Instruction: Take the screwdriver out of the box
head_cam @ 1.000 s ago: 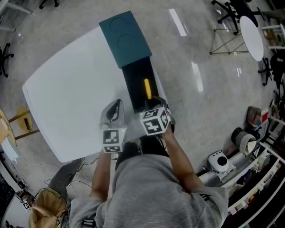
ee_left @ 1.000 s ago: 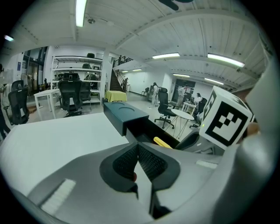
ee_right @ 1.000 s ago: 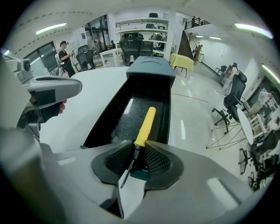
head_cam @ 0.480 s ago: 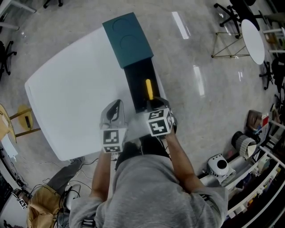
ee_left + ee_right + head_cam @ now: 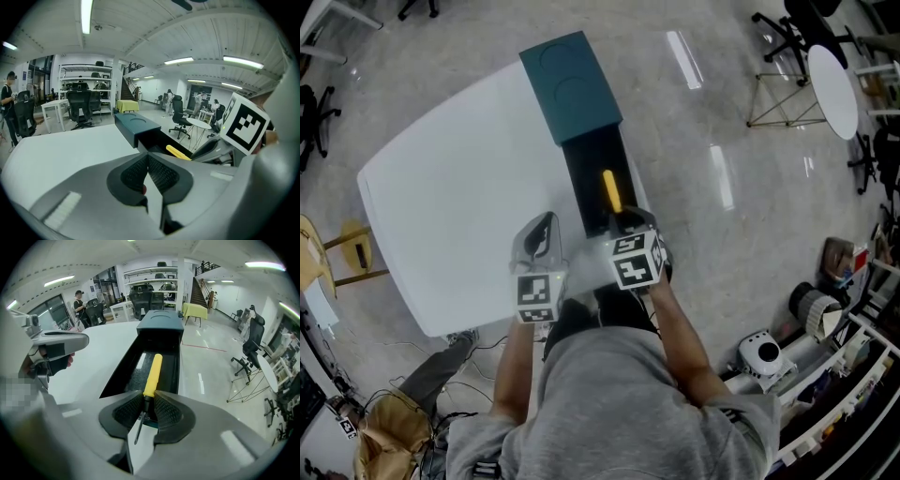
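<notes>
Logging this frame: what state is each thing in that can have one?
Dark teal box: open, black inside exposed.
Yellow-handled screwdriver: lying inside the box, not lifted.
Right gripper: jaws have just been closing; pads against the screwdriver's handle end.
Left gripper: shut, empty.

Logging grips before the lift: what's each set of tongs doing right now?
Left tongs: closed, empty.
Right tongs: just been closing, now gripping the screwdriver at its handle end.

The screwdriver (image 5: 153, 375) with yellow handle lies flat in the open black drawer (image 5: 581, 183) of the dark teal box (image 5: 572, 84), its thin metal shaft pointing toward me
</notes>
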Action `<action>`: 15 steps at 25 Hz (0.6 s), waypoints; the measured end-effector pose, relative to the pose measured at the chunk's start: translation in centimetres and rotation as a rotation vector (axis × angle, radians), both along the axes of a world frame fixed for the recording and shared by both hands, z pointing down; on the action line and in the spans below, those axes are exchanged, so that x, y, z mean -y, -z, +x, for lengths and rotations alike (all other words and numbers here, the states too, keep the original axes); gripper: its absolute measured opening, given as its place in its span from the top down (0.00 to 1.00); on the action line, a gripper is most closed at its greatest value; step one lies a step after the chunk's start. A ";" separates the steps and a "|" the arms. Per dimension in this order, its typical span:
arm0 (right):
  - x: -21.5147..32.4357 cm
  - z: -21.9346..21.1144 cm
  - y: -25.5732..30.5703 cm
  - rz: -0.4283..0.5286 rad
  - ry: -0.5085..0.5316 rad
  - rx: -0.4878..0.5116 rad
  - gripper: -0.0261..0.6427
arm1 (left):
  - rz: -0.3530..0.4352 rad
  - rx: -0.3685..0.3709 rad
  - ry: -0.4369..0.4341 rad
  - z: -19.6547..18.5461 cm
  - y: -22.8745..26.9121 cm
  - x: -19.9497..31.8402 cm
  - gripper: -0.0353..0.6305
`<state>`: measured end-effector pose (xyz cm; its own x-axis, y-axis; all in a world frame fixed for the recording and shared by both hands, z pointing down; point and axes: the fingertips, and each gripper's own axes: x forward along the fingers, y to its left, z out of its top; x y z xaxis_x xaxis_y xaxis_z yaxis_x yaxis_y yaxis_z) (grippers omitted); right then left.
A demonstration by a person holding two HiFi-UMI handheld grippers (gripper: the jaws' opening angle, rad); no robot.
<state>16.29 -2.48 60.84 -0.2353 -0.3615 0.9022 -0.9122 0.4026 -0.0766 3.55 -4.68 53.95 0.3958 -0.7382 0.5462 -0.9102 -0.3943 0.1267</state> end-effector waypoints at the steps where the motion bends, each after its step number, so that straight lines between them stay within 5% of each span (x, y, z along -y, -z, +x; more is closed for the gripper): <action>1: 0.0 0.0 0.1 0.001 0.002 0.002 0.84 | 0.000 0.001 0.002 0.0 0.0 -0.1 0.93; 15: 0.9 0.5 2.7 0.069 0.017 0.019 0.84 | 0.040 0.011 0.032 -0.3 1.6 -0.3 0.93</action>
<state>16.75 -3.42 58.16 -0.2592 -0.4188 0.8703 -0.9038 0.4230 -0.0657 3.28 -4.40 52.32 0.3656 -0.7717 0.5204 -0.9237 -0.3694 0.1011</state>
